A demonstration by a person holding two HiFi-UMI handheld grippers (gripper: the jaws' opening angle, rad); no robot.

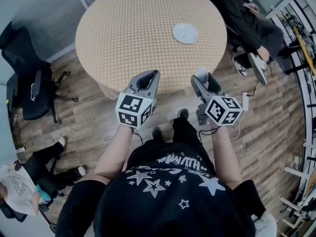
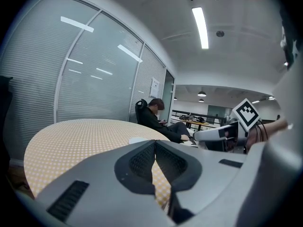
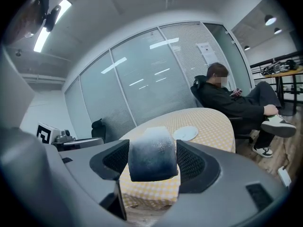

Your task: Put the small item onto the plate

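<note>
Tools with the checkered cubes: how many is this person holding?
2. The left tool hovers shut and empty by the table's near edge; the right tool beside it grips a small item.

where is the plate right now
In the head view the plate lies on the far right part of the round table, beyond the right gripper, which holds the small item, and close to the seated person.

Our right gripper (image 3: 152, 168) has its jaws squeezed onto the small item (image 3: 152, 150), a pale, frosty-looking block. Past it we see the round yellow-checked desk (image 3: 215, 124) with a white plate (image 3: 186, 133) on it, and a person (image 3: 227, 103) in dark clothes sitting beside it.
</note>
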